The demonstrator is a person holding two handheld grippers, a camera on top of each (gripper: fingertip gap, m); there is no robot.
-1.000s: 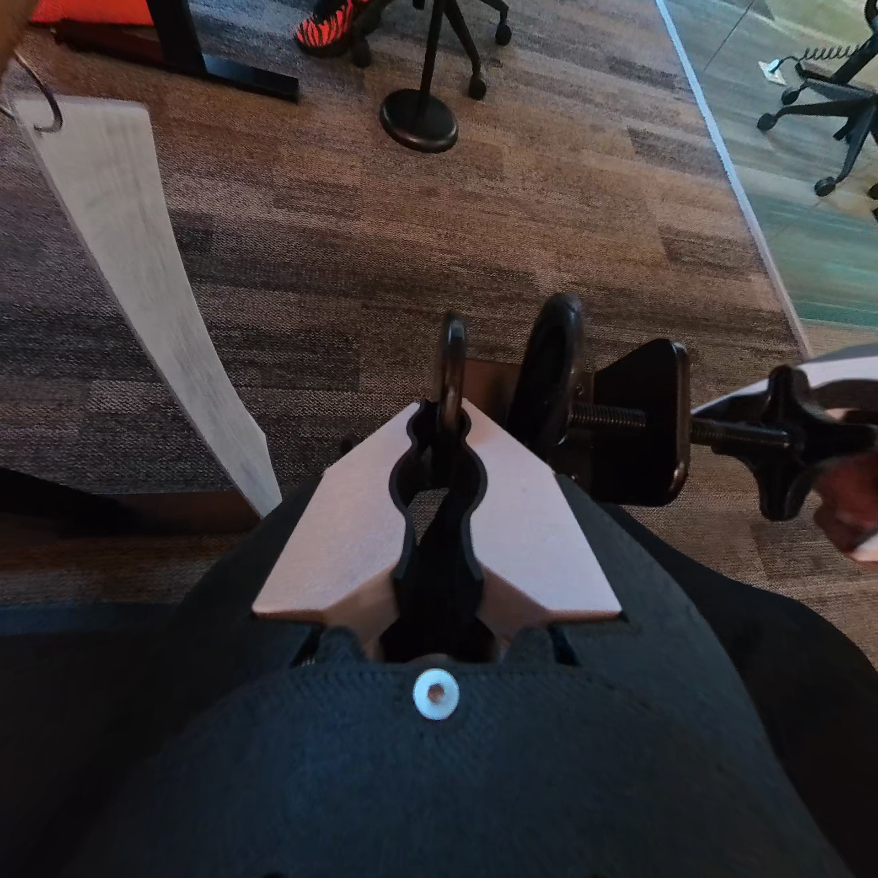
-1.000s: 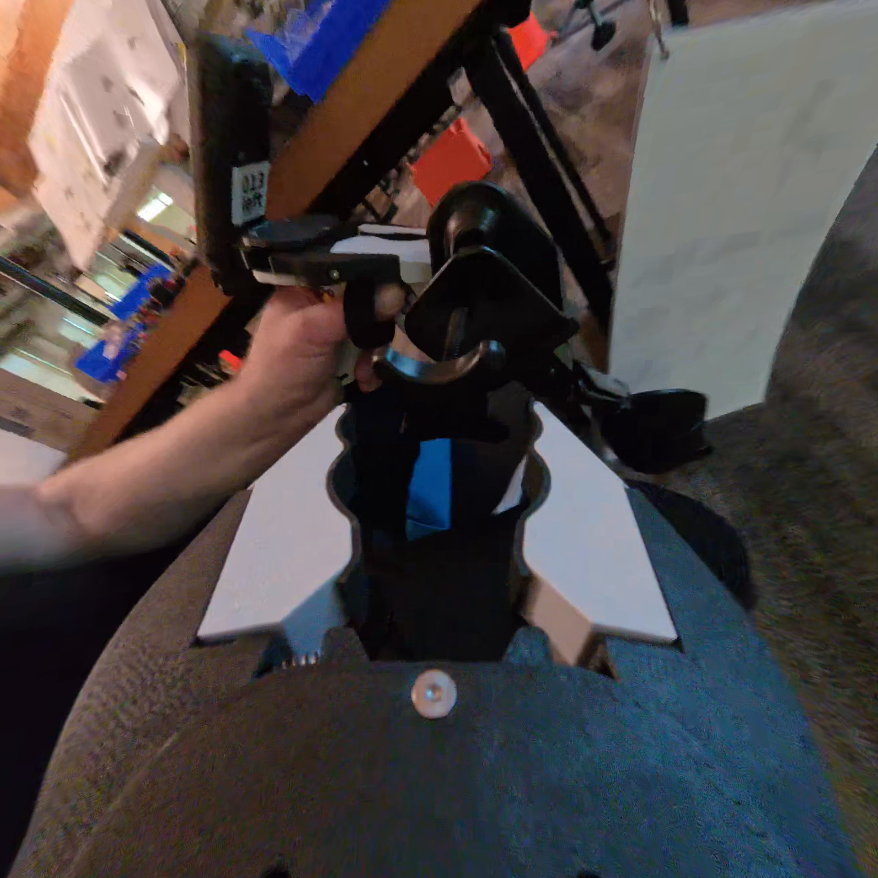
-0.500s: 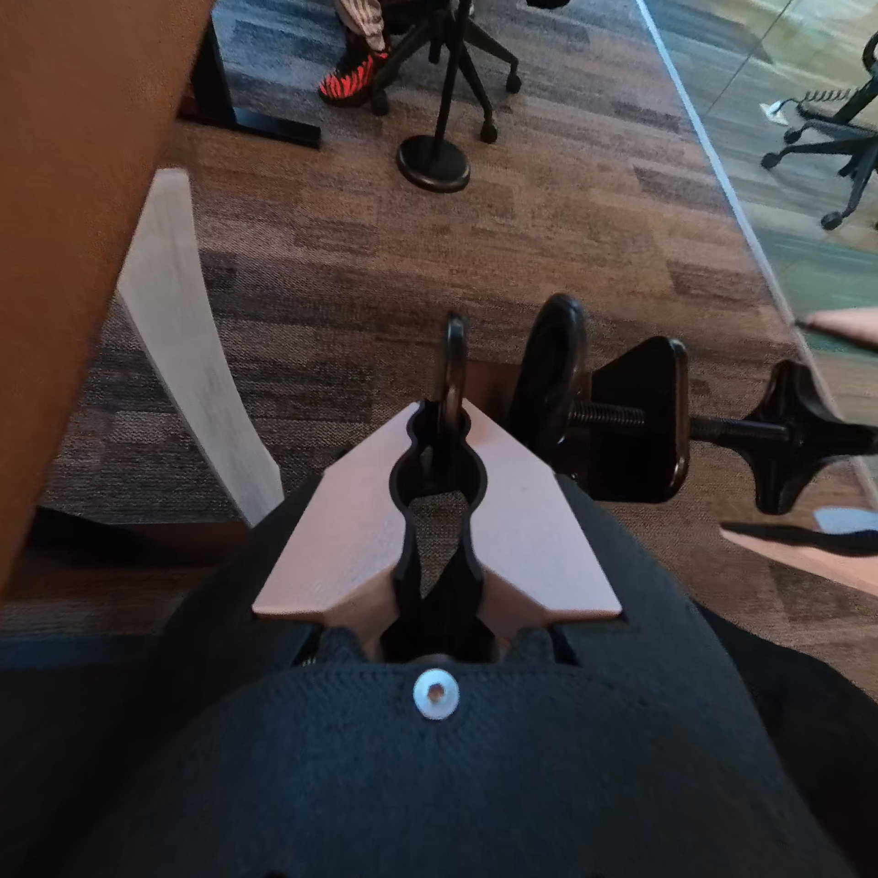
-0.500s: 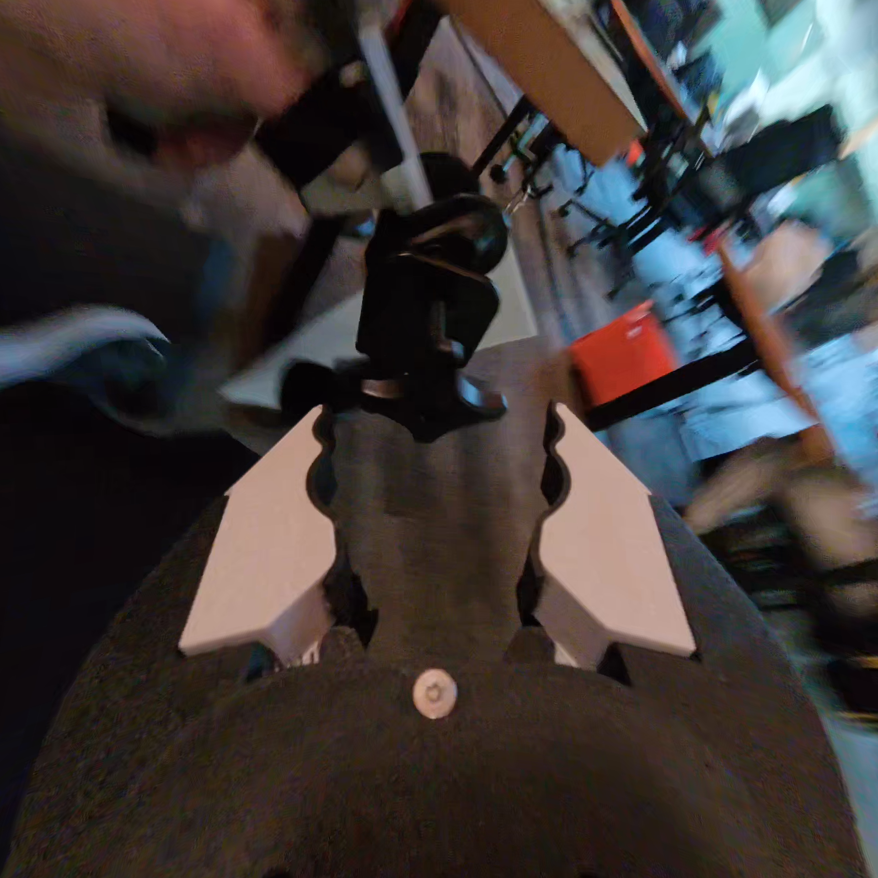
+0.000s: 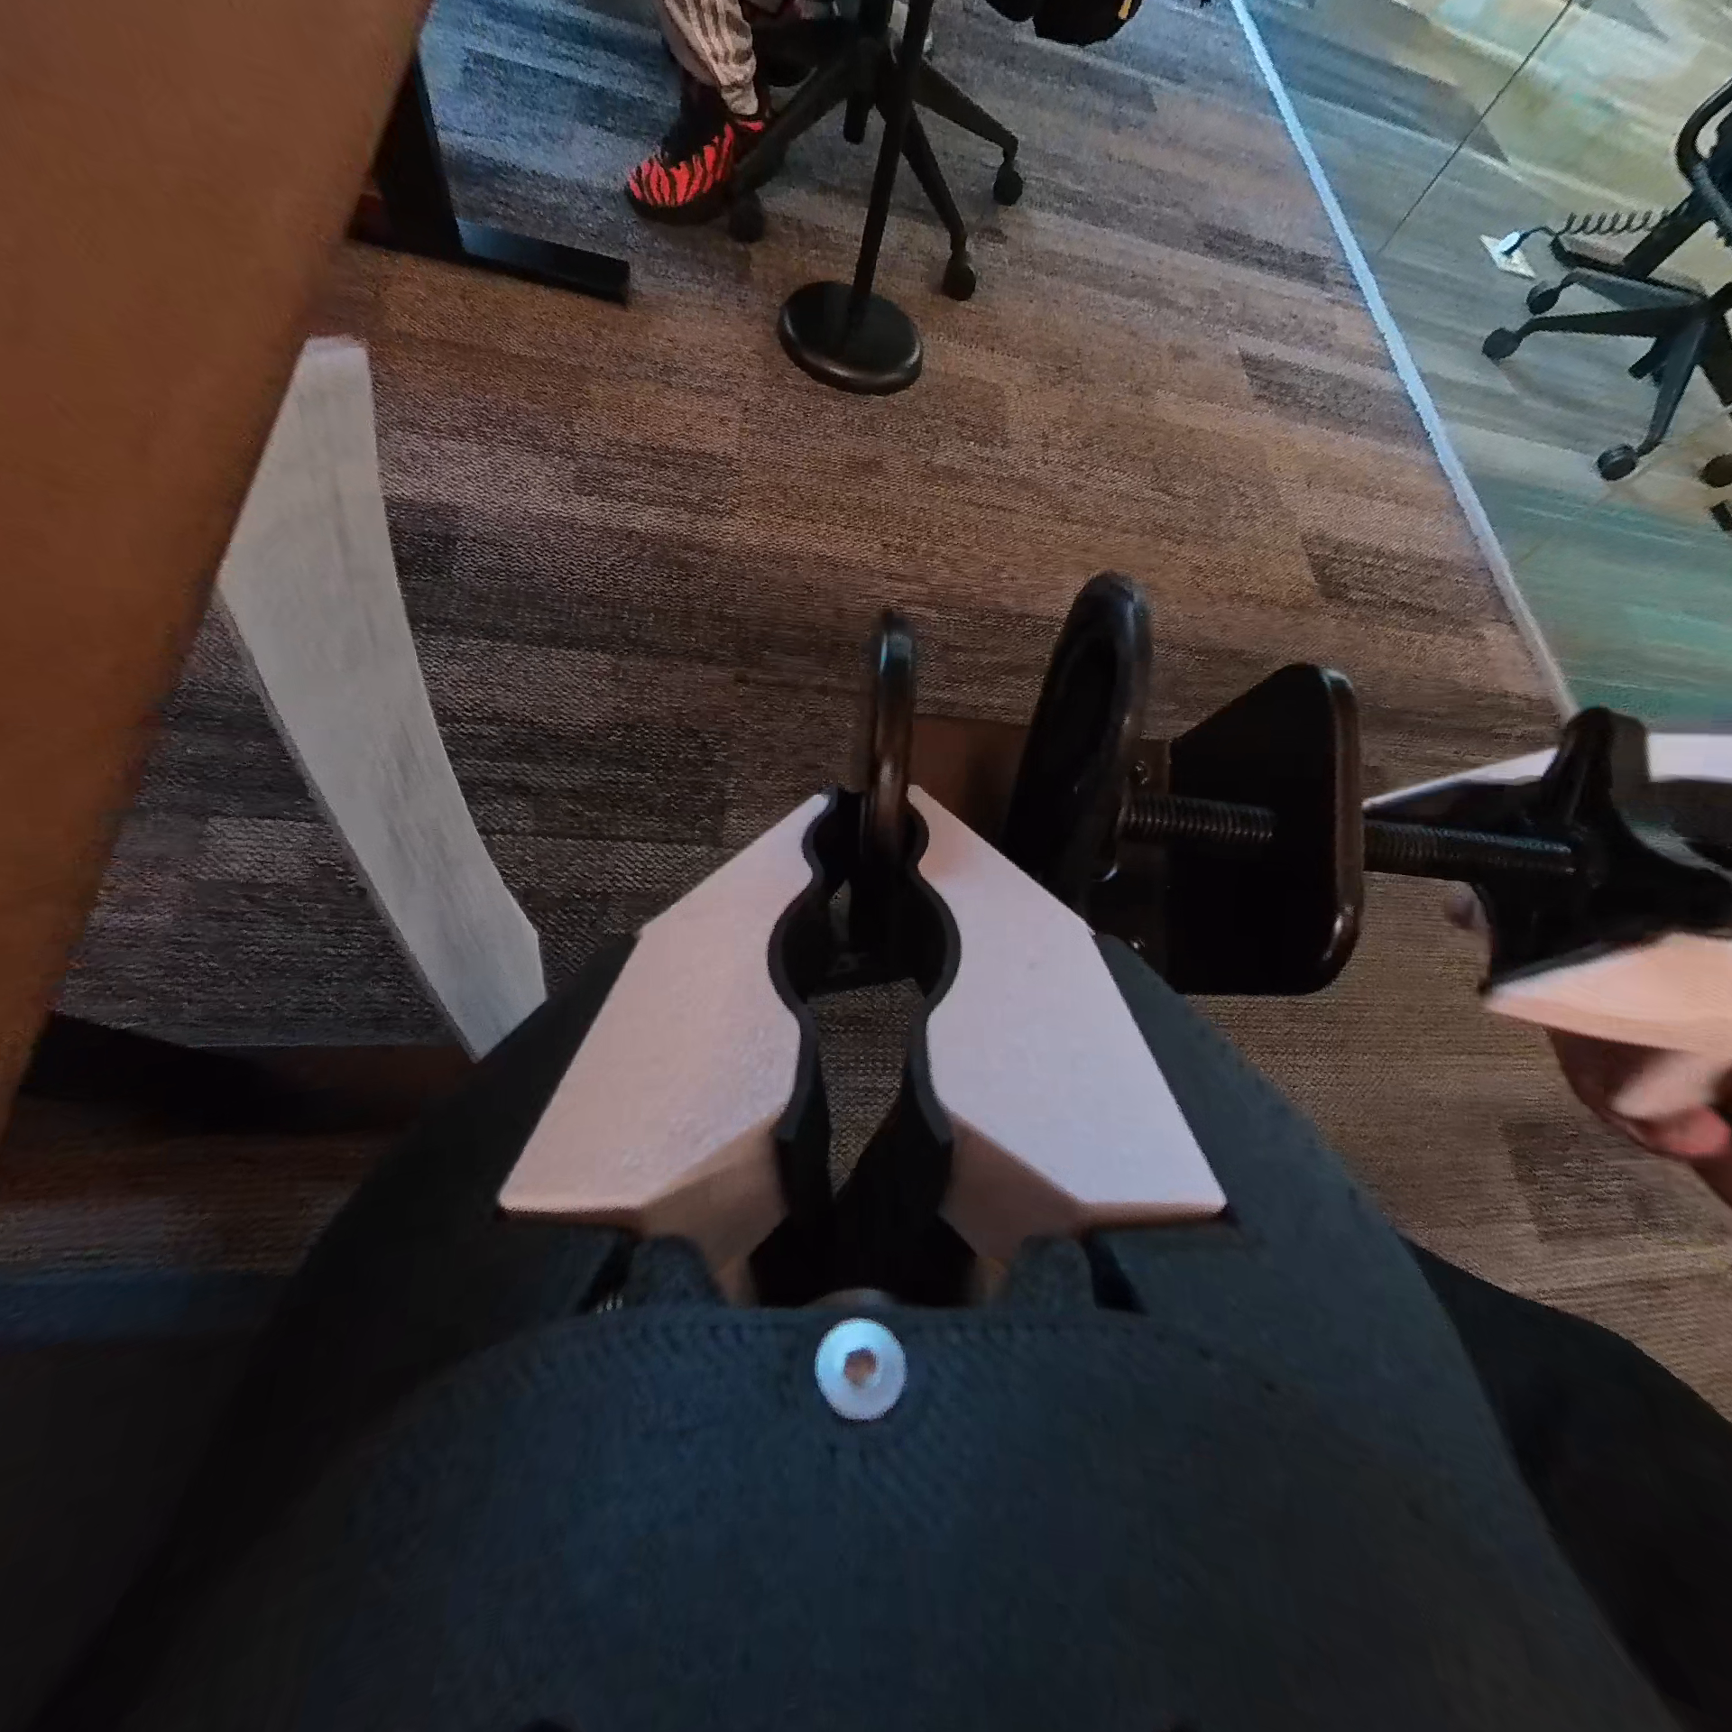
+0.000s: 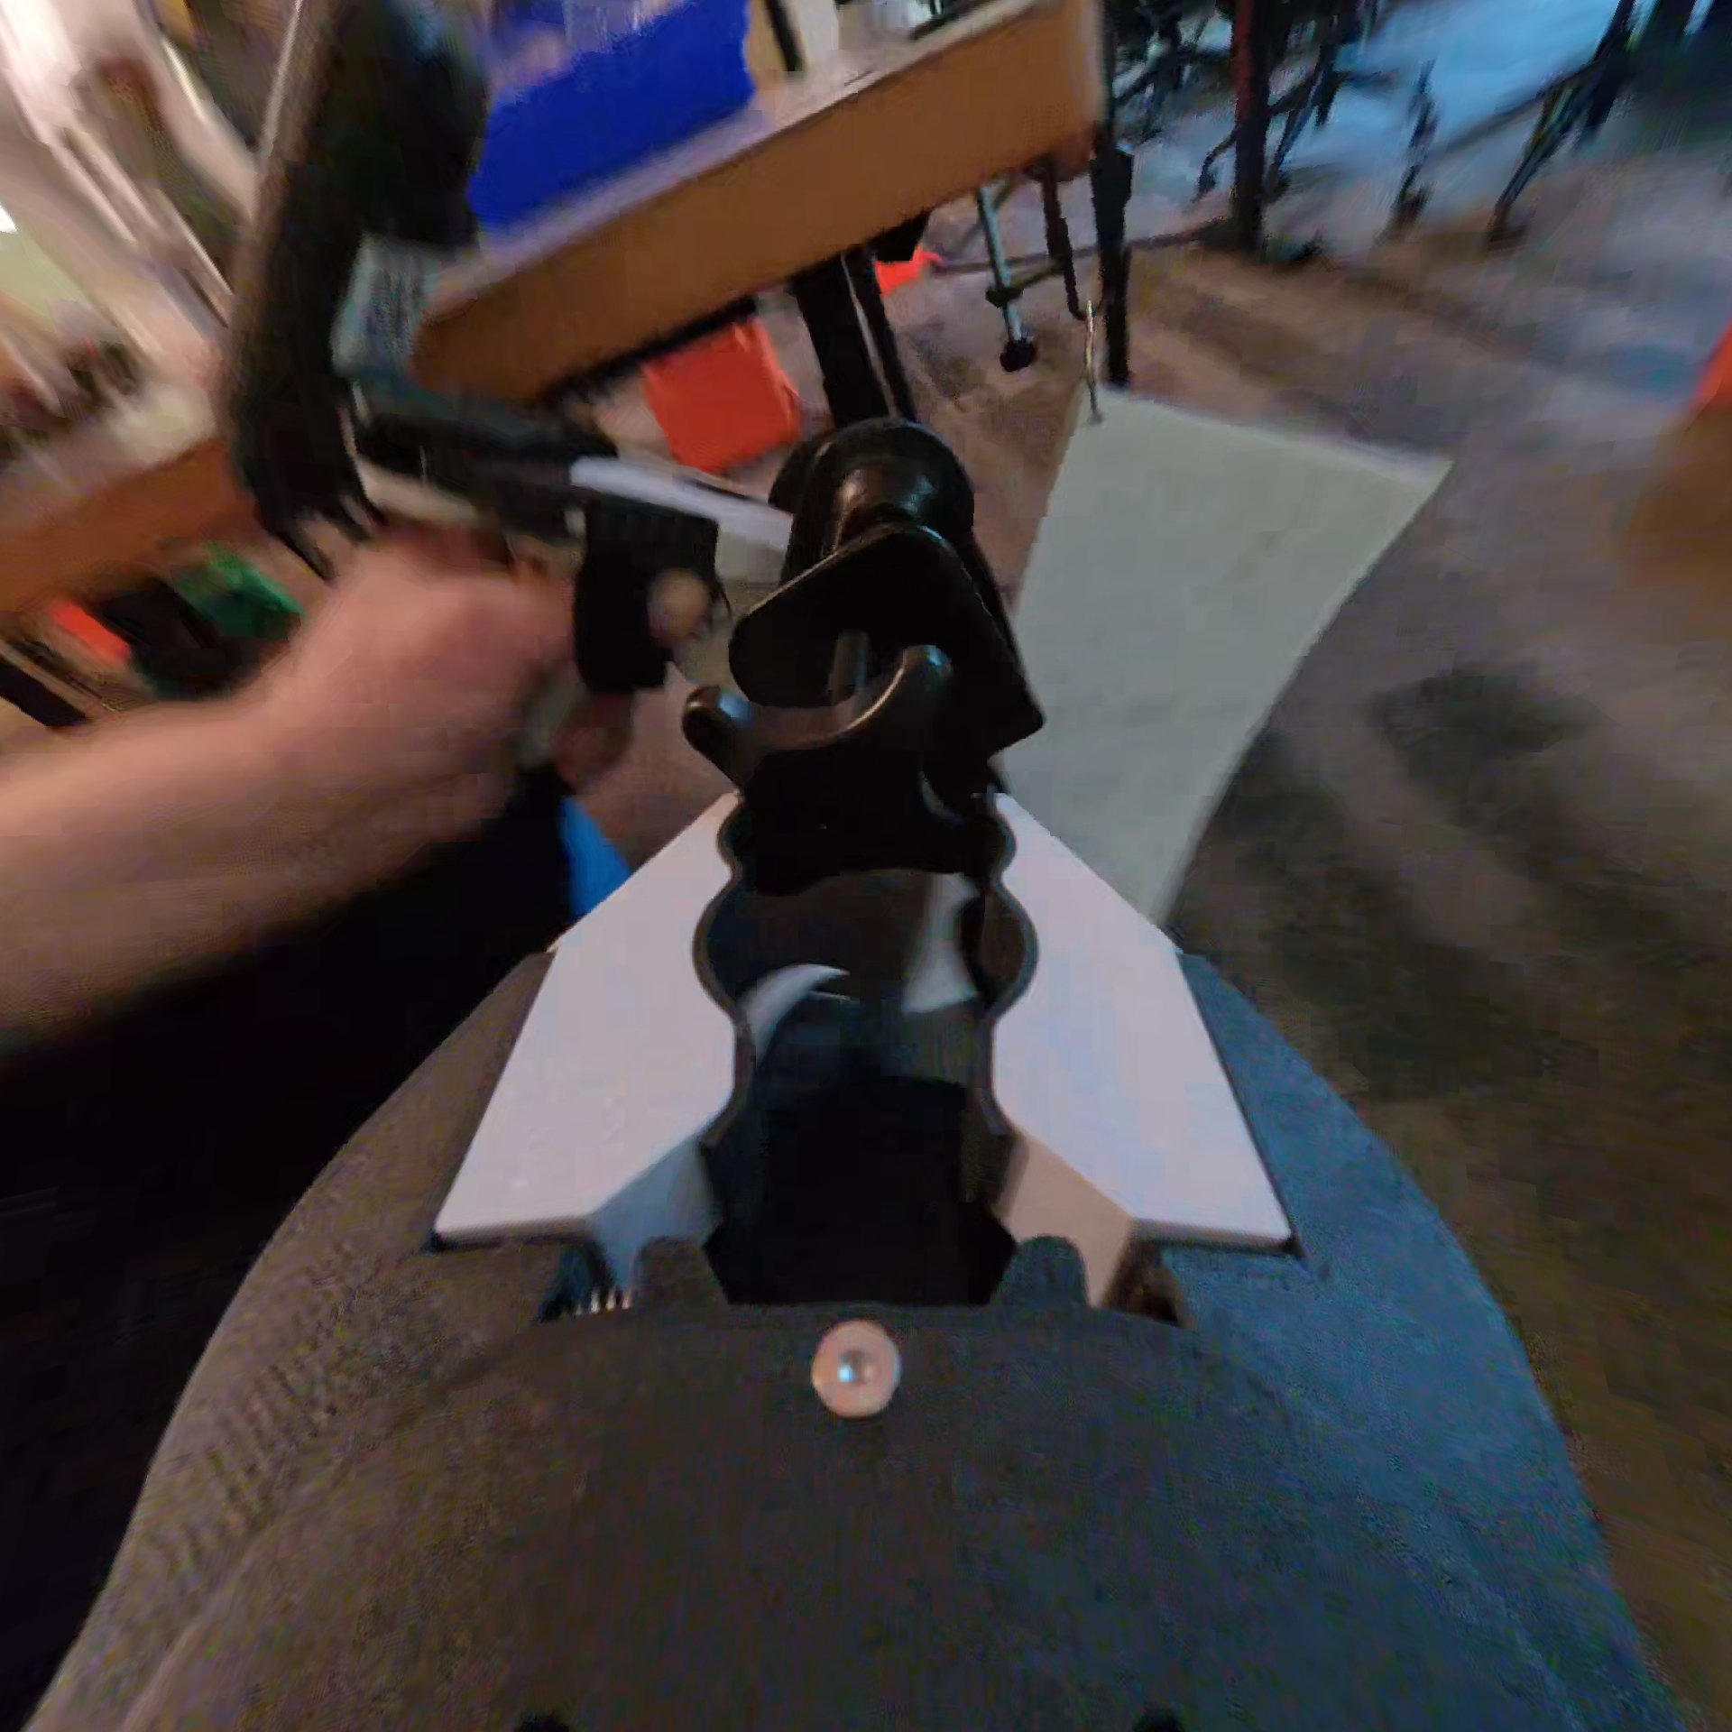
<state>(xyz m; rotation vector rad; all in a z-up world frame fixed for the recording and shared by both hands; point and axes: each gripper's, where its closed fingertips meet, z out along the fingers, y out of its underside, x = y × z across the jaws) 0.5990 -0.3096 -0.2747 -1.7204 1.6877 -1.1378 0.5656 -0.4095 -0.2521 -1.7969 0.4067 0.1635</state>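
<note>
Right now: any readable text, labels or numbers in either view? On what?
Nothing readable in either view.
Pale label on a black block, right wrist view: motion-blurred, unreadable.
Black clamp: no legible marking.

Clamp (image 5: pixel 1218 834) pinched at its near plate between left gripper (image 5: pixel 867 825) jaws; screw knob (image 5: pixel 1612 843) off right, inside right gripper (image 6: pixel 862 825) jaws. Board (image 5: pixel 356 656) left, carpet (image 5: pixel 750 525) beneath.
</note>
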